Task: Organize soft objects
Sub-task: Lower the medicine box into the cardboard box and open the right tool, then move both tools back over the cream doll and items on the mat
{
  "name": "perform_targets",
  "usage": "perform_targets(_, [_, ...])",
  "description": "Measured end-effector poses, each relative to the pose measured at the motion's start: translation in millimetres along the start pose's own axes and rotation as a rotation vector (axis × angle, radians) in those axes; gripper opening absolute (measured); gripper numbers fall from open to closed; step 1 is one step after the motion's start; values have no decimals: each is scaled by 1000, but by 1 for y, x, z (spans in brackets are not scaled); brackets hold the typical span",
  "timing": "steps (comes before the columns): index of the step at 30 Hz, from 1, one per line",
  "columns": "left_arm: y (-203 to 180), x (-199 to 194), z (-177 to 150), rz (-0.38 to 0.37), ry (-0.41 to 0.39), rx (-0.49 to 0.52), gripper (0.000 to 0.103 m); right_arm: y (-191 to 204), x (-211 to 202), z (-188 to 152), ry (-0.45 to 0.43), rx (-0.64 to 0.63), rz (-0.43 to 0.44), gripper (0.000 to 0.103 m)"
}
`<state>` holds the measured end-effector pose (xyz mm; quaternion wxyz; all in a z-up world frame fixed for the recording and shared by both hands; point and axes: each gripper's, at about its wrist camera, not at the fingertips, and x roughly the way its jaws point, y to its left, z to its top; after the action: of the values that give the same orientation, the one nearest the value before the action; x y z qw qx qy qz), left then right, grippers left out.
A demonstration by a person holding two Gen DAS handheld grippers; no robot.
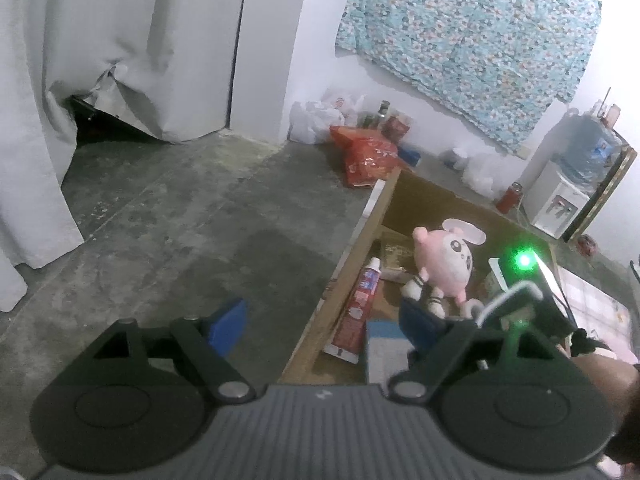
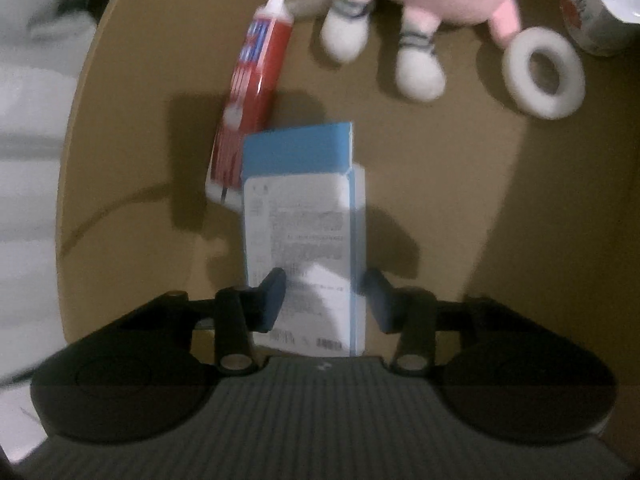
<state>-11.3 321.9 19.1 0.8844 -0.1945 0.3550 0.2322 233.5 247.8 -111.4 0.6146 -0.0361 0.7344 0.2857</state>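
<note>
A pink plush toy (image 1: pixel 444 264) lies in an open cardboard carton (image 1: pixel 360 248) on the floor. Beside it are a red toothpaste tube (image 1: pixel 358 304), a white ring (image 1: pixel 472 306) and a blue-and-white box (image 1: pixel 384 348). My left gripper (image 1: pixel 324 326) hangs open over the carton's left wall, holding nothing. In the right wrist view my right gripper (image 2: pixel 324 300) points down at the blue-and-white box (image 2: pixel 304 216). Its pads straddle the box's near end without a clear grip: the left pad overlaps the box face and the right pad stands just off its edge. The plush's feet (image 2: pixel 420 68) and the ring (image 2: pixel 542 74) lie beyond.
A red snack bag (image 1: pixel 368 156), white plastic bags (image 1: pixel 316 118) and jars line the far wall. A water dispenser (image 1: pixel 560 200) stands at the right, a white curtain (image 1: pixel 40 120) at the left, with concrete floor (image 1: pixel 180 220) between. A white container (image 2: pixel 592 20) sits in the carton's corner.
</note>
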Motion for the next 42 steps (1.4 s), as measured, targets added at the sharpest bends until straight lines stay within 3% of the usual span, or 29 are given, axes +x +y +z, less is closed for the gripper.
perform_targets(3, [0, 2, 1, -2, 6, 0, 85, -2, -7, 7, -61, 34, 4, 40])
perform_targets(10, [-2, 5, 1, 8, 11, -5, 85, -31, -32, 9, -162, 142, 47, 21])
perform_targets(14, [-8, 6, 0, 16, 8, -3, 85, -39, -40, 11, -216, 203, 68, 21])
perform_targets(18, [-8, 5, 1, 4, 1, -9, 85, -48, -55, 4, -238, 152, 83, 30])
perform_targets(20, [-8, 4, 1, 4, -2, -15, 85, -43, -60, -6, -163, 91, 126, 35])
perform_targets(25, [-8, 6, 2, 13, 5, -17, 85, -39, -54, -34, 25, 14, 168, 35])
perform_targets(29, [-11, 5, 0, 17, 15, -16, 85, -37, -31, -33, 63, 20, 167, 33])
perform_targets(36, [-24, -7, -2, 28, 11, 3, 85, -45, -42, -27, -52, 54, 239, 34])
perform_targets(41, [-41, -27, -6, -13, -17, 20, 87, -65, -87, -56, -141, 8, 261, 36])
perform_targets(42, [-46, -31, -8, -25, -23, 27, 89, -70, -100, -67, -169, 0, 281, 43])
